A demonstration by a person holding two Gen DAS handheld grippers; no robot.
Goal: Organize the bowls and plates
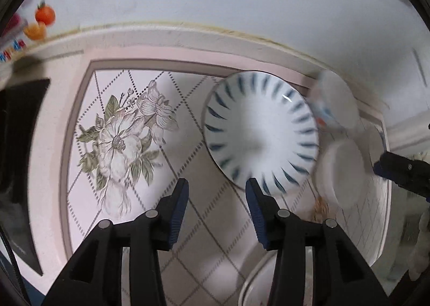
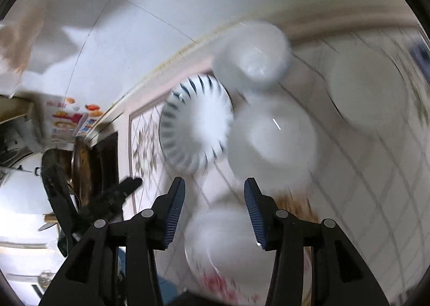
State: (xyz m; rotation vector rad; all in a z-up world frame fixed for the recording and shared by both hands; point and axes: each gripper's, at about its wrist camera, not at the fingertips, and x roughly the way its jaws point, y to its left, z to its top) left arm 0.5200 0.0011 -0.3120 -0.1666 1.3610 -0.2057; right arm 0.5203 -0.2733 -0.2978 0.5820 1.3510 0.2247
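Pink, flower-printed cloth covers the table (image 1: 129, 128) under both your grippers, its grid of dotted lines running beneath all the crockery. On it, in the left wrist view, the blue-striped plate (image 1: 259, 131) lies flat near the far edge, well to the right of the printed flowers. Just right of it sit a plain white bowl (image 1: 340, 171) and, behind that, a smaller blurred bowl (image 1: 333, 101) against the table's rim. In the right wrist view another white plate (image 2: 368, 93) lies further right, apart from the cluster, and a bowl with red markings (image 2: 225, 252) sits nearest you, low between that gripper's fingers; motion blur hides its pattern.

Your left gripper (image 1: 217, 190) hangs with its jaws spread wide, nothing between them, its right fingertip over the near rim of the striped plate. Your right gripper (image 2: 215, 189) is likewise spread wide and carries nothing, above the red-marked bowl. A printed carton (image 2: 67, 120) stands by the wall at left.
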